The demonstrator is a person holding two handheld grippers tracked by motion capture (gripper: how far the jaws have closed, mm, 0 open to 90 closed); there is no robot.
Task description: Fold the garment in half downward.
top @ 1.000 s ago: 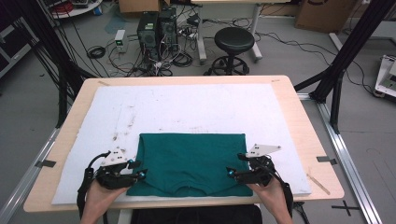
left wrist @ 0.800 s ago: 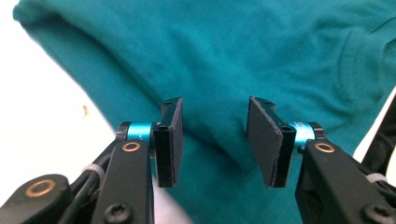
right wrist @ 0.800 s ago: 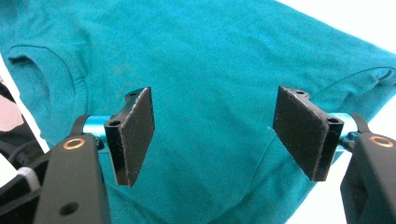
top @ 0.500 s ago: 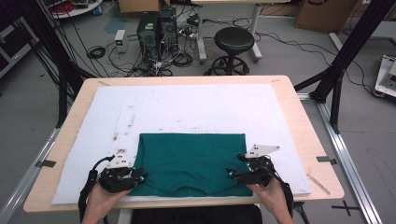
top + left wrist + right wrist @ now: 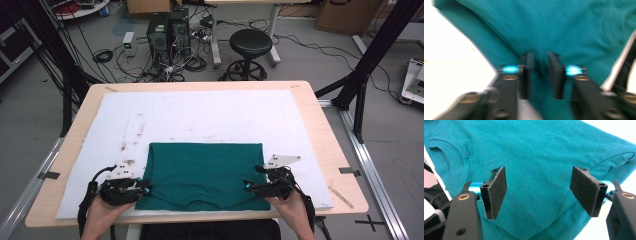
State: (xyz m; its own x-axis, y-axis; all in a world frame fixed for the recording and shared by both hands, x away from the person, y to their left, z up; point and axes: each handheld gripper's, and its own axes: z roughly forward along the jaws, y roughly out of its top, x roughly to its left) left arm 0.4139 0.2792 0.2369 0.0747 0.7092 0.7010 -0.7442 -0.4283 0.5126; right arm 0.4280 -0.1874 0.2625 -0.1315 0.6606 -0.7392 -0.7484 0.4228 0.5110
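While wide apart, right gripper (image 5: pixel 537 192) over green shirt (image 5: pixel 202 172), nothing gripped

One folded green T-shirt (image 5: pixel 202 174) is lying between two handheld grippers: one left gripper (image 5: pixel 145 187) at its one side edge, one right gripper (image 5: pixel 248 186) at the other. One white foam mat (image 5: pixel 200 112) is lying beneath them on one wooden table (image 5: pixel 330 145). Beyond the grippers, one black stool (image 5: pixel 250 47) and two computer towers (image 5: pixel 167 30) are standing on the floor.
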